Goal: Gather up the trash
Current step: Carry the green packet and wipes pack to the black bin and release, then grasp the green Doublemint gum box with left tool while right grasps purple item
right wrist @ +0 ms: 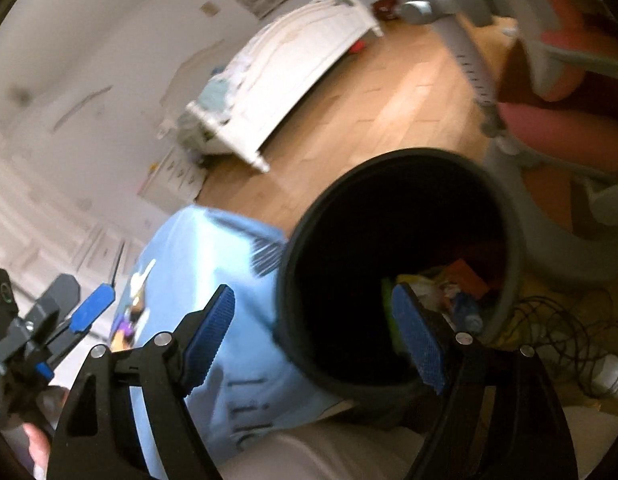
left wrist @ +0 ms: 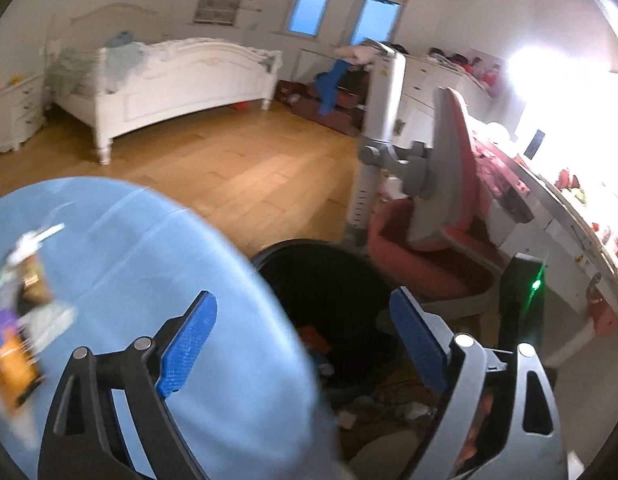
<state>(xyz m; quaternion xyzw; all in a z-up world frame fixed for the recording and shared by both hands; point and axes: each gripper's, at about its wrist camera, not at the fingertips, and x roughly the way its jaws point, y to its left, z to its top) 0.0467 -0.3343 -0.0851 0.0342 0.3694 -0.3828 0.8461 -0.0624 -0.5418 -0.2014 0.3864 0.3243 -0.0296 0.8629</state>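
A black round bin (right wrist: 389, 157) stands on the wooden floor, with wrappers and a bottle (right wrist: 457, 280) lying in its bottom. My right gripper (right wrist: 313, 316) hangs open over the bin's near rim, nothing between its blue pads. To the bin's left is a light-blue cloth surface (left wrist: 149, 248) with lettering. Blurred snack wrappers (left wrist: 21, 308) lie on it at the far left. My left gripper (left wrist: 305, 320) is open and empty over the edge where the cloth meets the bin (left wrist: 337, 292). One of its blue fingers (right wrist: 93, 308) shows at the left of the right wrist view.
A red and grey chair (left wrist: 429, 264) stands just behind the bin, beside a cluttered desk (left wrist: 569, 220). Tangled cables (right wrist: 561, 328) and small scraps (left wrist: 409, 408) lie on the floor to the bin's right. A white bed (left wrist: 181, 76) stands across the wooden floor.
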